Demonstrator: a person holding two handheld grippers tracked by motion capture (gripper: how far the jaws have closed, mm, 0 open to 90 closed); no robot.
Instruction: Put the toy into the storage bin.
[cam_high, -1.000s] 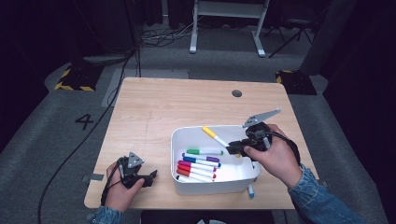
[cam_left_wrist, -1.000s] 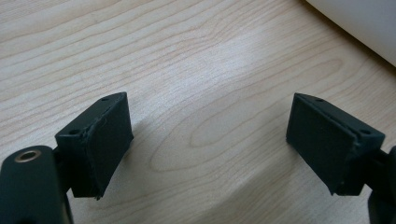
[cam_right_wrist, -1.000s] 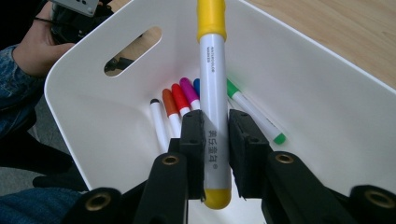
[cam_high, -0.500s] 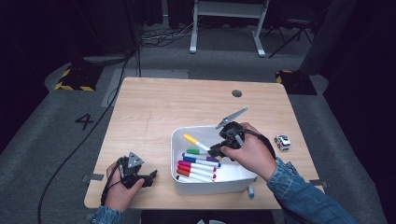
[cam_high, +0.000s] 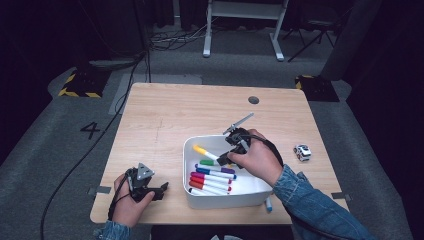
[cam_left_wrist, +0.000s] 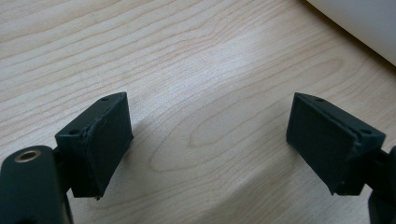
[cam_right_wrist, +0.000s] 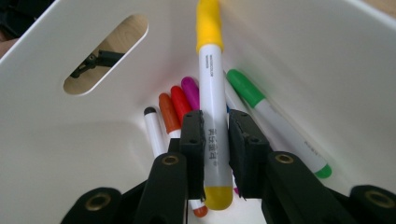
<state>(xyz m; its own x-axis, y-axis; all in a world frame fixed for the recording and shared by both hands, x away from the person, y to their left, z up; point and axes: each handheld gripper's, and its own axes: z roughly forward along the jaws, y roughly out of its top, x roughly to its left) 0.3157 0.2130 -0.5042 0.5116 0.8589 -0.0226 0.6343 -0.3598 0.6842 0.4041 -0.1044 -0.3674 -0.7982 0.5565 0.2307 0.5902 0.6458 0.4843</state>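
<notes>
The right gripper (cam_high: 226, 157) has its jaws clamped on the barrel of a yellow-capped marker (cam_high: 205, 153), holding it inside the white bin (cam_high: 190, 150), above the markers already lying on the bin's floor (cam_high: 212, 177). From the high view the marker's long axis runs from the claw out toward about ten o'clock, yellow cap leading, its tip close to the bin's left wall. In the right gripper view the same marker (cam_right_wrist: 211, 116) stands straight up at twelve o'clock between the pads (cam_right_wrist: 192, 135), its cap almost against the bin's wall, while the stored markers (cam_right_wrist: 175, 109) fan out below it, a green-capped one (cam_right_wrist: 266, 116) slanting off toward four o'clock. The coming move, I'd judge, turns on that axis: the held marker sits crosswise to the stacked row, so it wants swinging round parallel before the jaws let go, with the wall leaving little room ahead. The left gripper (cam_high: 150, 189) rests on the table (cam_high: 165, 115) at about eight o'clock from the bin, well apart from the marker, its jaws spread wide with nothing but bare wood between them (cam_left_wrist: 210, 135). The right hand (cam_high: 255, 160) is far the nearer.
</notes>
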